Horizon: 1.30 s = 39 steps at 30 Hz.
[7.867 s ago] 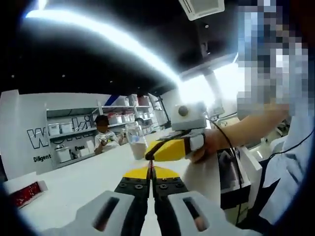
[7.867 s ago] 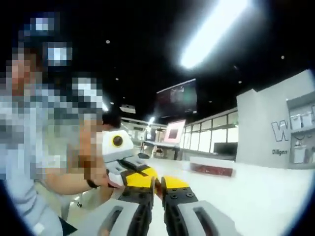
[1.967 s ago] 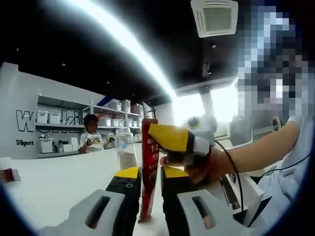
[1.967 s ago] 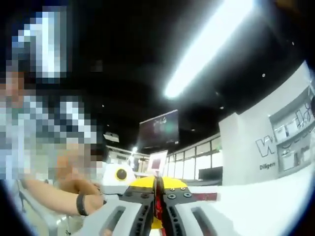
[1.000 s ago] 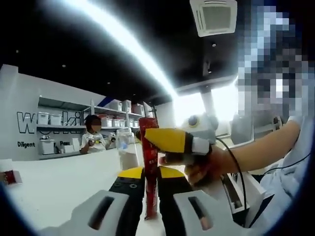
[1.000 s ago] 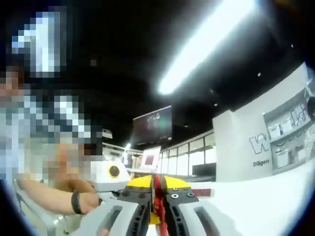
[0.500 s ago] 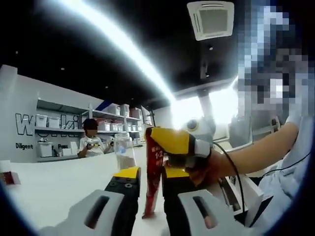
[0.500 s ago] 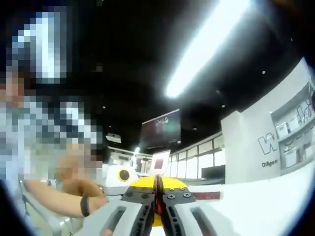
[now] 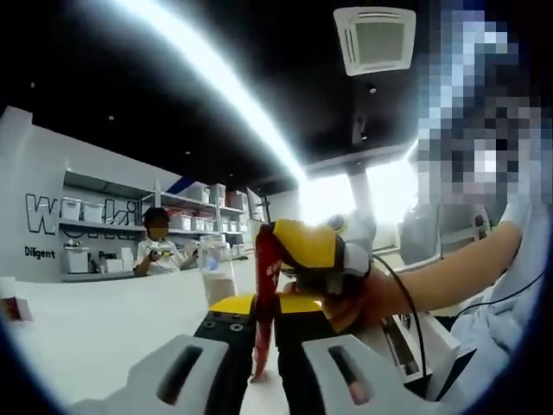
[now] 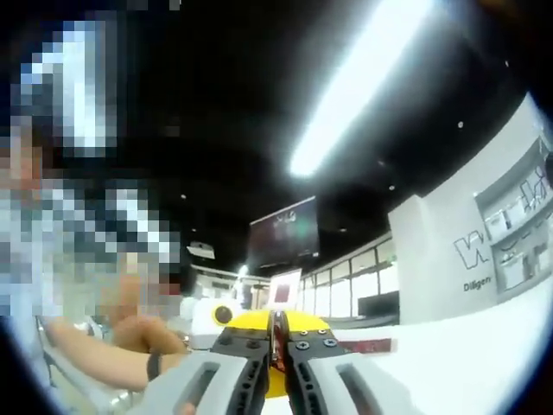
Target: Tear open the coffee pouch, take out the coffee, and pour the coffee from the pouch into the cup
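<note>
A slim red coffee pouch (image 9: 263, 294) stands upright between the jaws of my left gripper (image 9: 262, 313), which is shut on its lower half. My right gripper (image 9: 298, 246) comes in from the right with its yellow jaws clamped on the pouch's top, which leans and curls to the left. In the right gripper view the pouch (image 10: 276, 330) is a thin red edge pinched in my shut right gripper (image 10: 277, 335). A clear cup (image 9: 217, 275) with something pale inside stands on the white counter (image 9: 104, 320) beyond the pouch, to its left.
A person (image 9: 154, 244) stands behind the counter in front of shelves. A small red item (image 9: 9, 308) lies at the counter's far left. A flat red box (image 10: 367, 346) rests on the counter in the right gripper view. My holder's arm (image 9: 449, 268) reaches in from the right.
The left jaws have closed in from a wider gap onto the pouch. The pouch top now bends more to the left under the right gripper. Both views shifted slightly.
</note>
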{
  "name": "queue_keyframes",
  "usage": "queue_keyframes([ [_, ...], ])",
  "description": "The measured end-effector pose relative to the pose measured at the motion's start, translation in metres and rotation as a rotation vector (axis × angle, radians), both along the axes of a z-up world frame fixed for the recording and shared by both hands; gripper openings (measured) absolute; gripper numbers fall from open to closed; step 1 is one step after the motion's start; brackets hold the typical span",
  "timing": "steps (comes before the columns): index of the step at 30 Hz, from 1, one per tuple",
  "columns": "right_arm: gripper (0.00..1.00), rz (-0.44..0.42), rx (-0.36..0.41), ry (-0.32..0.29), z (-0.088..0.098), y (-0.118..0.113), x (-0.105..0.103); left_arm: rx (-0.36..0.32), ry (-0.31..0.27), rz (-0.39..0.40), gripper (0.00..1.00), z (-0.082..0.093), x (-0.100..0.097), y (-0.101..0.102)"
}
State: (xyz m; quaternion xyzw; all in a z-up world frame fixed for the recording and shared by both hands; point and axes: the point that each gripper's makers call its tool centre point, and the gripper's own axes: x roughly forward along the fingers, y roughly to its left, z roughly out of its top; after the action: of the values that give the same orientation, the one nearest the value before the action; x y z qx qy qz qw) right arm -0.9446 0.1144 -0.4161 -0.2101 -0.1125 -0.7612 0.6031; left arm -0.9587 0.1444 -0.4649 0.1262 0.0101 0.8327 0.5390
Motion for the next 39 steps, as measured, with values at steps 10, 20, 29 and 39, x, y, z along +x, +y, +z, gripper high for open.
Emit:
queue_keyframes([
  [10,0.05,-0.014,0.001,-0.040,-0.003,0.002,-0.008,0.222,0.031,-0.007,0.12,0.034,-0.006,-0.025],
  [20,0.04,0.097,-0.045,-0.192,0.002,0.010,-0.021,0.221,0.044,-0.022,0.14,0.037,-0.018,-0.027],
  [29,0.04,0.186,-0.065,-0.277,0.004,0.010,-0.013,0.232,0.022,-0.065,0.15,0.038,-0.014,-0.023],
  [39,0.10,0.073,-0.085,-0.210,0.005,0.015,-0.014,0.221,0.060,-0.051,0.06,0.040,-0.008,-0.022],
])
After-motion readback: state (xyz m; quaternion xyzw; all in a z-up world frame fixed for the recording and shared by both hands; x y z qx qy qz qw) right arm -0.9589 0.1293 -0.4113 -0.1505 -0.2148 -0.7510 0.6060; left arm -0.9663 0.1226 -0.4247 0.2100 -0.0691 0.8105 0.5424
